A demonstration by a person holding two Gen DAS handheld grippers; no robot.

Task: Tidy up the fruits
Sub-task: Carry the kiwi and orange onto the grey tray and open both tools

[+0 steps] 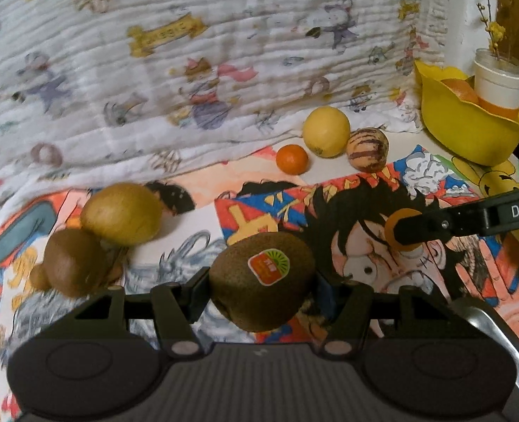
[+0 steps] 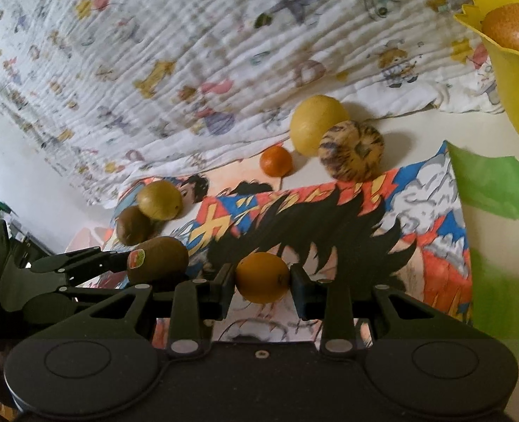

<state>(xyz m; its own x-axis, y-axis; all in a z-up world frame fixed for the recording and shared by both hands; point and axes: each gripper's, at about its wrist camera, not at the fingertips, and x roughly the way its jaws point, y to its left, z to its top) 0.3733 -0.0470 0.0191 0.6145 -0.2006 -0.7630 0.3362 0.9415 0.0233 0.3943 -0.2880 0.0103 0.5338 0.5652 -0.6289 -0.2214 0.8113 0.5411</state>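
Two grippers were loaded. The left gripper (image 1: 261, 286) was clamped on a stickered kiwi (image 1: 262, 285); the right gripper (image 2: 262, 277) was closed on a small orange fruit (image 2: 263, 277), both fruits clear of the comic-print mat (image 1: 329, 193).

From the left wrist view, two more kiwis (image 1: 97, 239) lay at 10 o'clock, touching each other. At 1 o'clock sat a tangerine (image 1: 292, 159), a yellow round fruit (image 1: 326, 131) and a striped fruit (image 1: 367, 148). The yellow bowl (image 1: 466, 133), with an orange fruit already inside, stood at 2 o'clock beside a white cup (image 1: 498, 82) of dried flowers.

Risks, as I judged them: the kiwi overhung the pads and could roll out, and the two grippers were close enough to clash near the bowl. The cup could also get knocked.

Both grippers pointed steeply down and forward.
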